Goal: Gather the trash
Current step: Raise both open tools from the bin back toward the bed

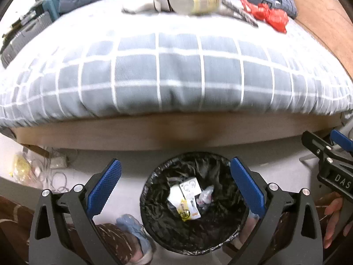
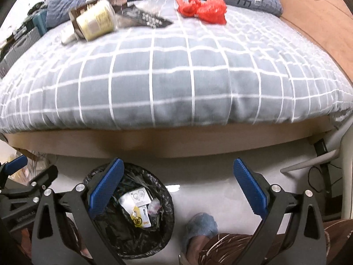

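Left gripper: wide, empty, over the lined bin. Right gripper: wide, empty, beside it. On the bed: tipped cup at 11 o'clock, axis slanting leftward-near; red wrapper at 12 o'clock, likely nearer the right.

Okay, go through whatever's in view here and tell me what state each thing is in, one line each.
Left gripper: open, empty, above the bin.
Right gripper: open, empty.
Black-lined round trash bin: uncovered, on the floor.
White printed cardboard boxes: inside the bin.
Crumpled clear plastic wrapper: inside the bin.
Cream cylindrical can: on its side on the bed.
Red crumpled plastic bag: lying on the bed.
Dark printed flat wrapper: lying on the bed.
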